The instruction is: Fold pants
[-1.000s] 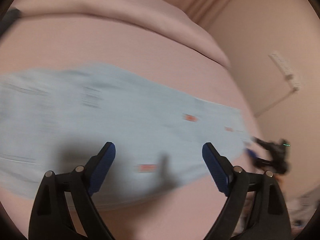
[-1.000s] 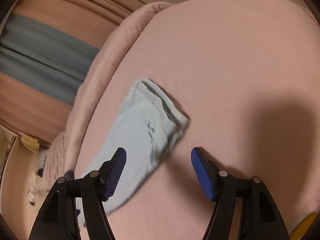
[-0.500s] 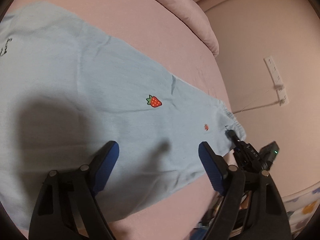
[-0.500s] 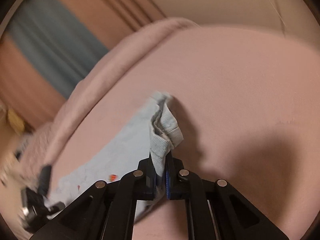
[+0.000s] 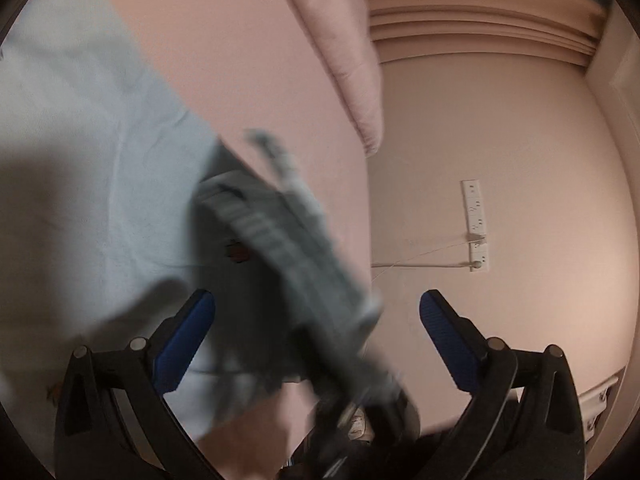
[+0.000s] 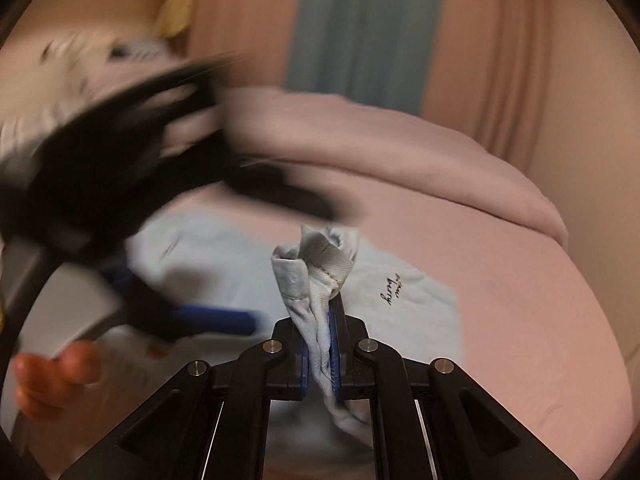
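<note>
Pale blue pants (image 5: 80,168) with a small strawberry print (image 5: 238,252) lie flat on the pink bed sheet (image 5: 248,60). My right gripper (image 6: 320,344) is shut on a bunched end of the pants (image 6: 316,268), lifted over the rest of the garment (image 6: 420,292), which bears black script. In the left wrist view that lifted end (image 5: 280,232) sweeps past as a grey blur. My left gripper (image 5: 316,340) is opening wide, its pads pressing on nothing. It shows as a dark blur (image 6: 120,200) in the right wrist view.
A pink duvet (image 6: 400,152) lies along the far side of the bed, before peach and grey curtains (image 6: 360,28). The bed edge meets a wall with a white power strip (image 5: 476,224) and cable. A person's fingers (image 6: 52,372) hold the left gripper.
My right gripper closed on the pants end, rolled, and carried it across over the garment toward my left gripper. The left gripper swung toward the wall and its jaws spread wider.
</note>
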`<state>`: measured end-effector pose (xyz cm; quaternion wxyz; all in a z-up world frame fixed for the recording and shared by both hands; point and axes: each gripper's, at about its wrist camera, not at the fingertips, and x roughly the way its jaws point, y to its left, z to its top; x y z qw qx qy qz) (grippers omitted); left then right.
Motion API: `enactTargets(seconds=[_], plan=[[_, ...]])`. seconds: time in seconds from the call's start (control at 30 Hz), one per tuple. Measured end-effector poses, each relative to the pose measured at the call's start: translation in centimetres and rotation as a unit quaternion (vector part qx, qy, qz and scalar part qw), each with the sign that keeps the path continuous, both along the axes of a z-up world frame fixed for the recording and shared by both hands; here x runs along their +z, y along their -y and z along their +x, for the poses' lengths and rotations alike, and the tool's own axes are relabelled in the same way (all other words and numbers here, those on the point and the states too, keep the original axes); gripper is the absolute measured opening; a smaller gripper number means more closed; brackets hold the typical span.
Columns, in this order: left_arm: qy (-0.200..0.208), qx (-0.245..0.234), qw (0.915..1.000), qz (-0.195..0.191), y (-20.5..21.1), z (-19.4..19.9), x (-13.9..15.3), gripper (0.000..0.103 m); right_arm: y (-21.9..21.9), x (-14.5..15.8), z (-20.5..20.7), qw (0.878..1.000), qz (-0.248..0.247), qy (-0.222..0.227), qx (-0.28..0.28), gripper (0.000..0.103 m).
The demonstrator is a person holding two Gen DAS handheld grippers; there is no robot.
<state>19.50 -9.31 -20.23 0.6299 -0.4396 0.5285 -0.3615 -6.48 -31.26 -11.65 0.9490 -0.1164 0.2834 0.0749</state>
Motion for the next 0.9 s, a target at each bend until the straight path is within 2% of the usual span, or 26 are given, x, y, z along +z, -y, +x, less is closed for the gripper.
enactTargets(seconds=[0.07, 0.1, 0.13, 0.2, 0.27, 0.4, 0.47, 0.53, 0.57, 0.6, 0.63, 0.67, 0.73, 0.8, 0.87, 0.9], plan=[[-0.018, 0.009, 0.9998, 0.006, 0.2, 0.8, -0.5, 0.090, -1.8, -1.0, -0.7, 0.999, -0.037, 0.010, 0.013, 0.008], [-0.024, 0.014, 0.9996, 0.006, -0.2, 0.9, -0.9, 0.068, -2.6, -1.5, -1.2, 0.998, -0.063, 0.021, 0.019, 0.008], [-0.021, 0.015, 0.9996, 0.007, -0.5, 1.2, -0.8, 0.039, -2.9, -1.6, -1.1, 0.997, -0.076, 0.027, 0.022, 0.008], [0.011, 0.002, 0.9994, 0.033, -0.8, 1.3, 0.1, 0.009, -3.7, -1.9, -1.7, 0.993, -0.107, 0.043, 0.028, 0.008], [0.035, 0.003, 0.9980, 0.051, -1.5, 1.1, 1.3, 0.008, -4.3, -1.9, -1.9, 0.991, -0.119, 0.049, 0.031, 0.008], [0.059, 0.005, 0.9958, 0.069, -3.5, 1.5, 2.6, 0.008, -6.7, -1.5, -2.5, 0.986, -0.143, 0.074, 0.034, 0.008], [0.070, 0.005, 0.9932, 0.093, -5.2, 2.0, 3.2, 0.009, -8.1, -1.2, -2.2, 0.985, -0.141, 0.089, 0.037, 0.008], [0.076, 0.017, 0.9896, 0.121, -6.4, 2.2, 3.1, 0.009, -9.5, -1.3, -2.1, 0.987, -0.126, 0.074, 0.067, 0.011], [0.076, 0.024, 0.9866, 0.142, -7.4, 2.2, 2.8, 0.013, -9.9, -1.5, -2.7, 0.988, -0.111, 0.064, 0.089, 0.020], [0.067, 0.025, 0.9840, 0.163, -8.4, 2.3, 2.1, 0.028, -10.5, -1.8, -3.0, 0.987, -0.097, 0.050, 0.117, 0.034], [0.053, 0.032, 0.9805, 0.186, -9.5, 2.1, 1.4, 0.057, -11.3, -2.3, -3.8, 0.984, -0.080, 0.031, 0.157, 0.040], [0.044, 0.048, 0.9770, 0.203, -10.8, 1.7, 1.1, 0.066, -11.9, -2.7, -4.5, 0.981, -0.076, 0.021, 0.180, 0.044], [0.037, 0.069, 0.9795, 0.186, -12.5, 1.1, 0.7, 0.066, -12.1, -2.7, -6.3, 0.975, -0.072, 0.013, 0.212, 0.044], [0.045, 0.082, 0.9770, 0.192, -14.0, 0.2, 1.4, 0.066, -11.0, -2.1, -7.5, 0.971, -0.044, 0.001, 0.235, 0.044], [0.063, 0.095, 0.9717, 0.207, -15.3, -0.9, 2.4, 0.066, -8.0, -0.5, -7.7, 0.971, 0.026, -0.034, 0.235, 0.044], [0.069, 0.095, 0.9725, 0.201, -15.5, -1.4, 2.9, 0.066, -6.8, 0.0, -7.4, 0.971, 0.050, -0.040, 0.231, 0.044]])
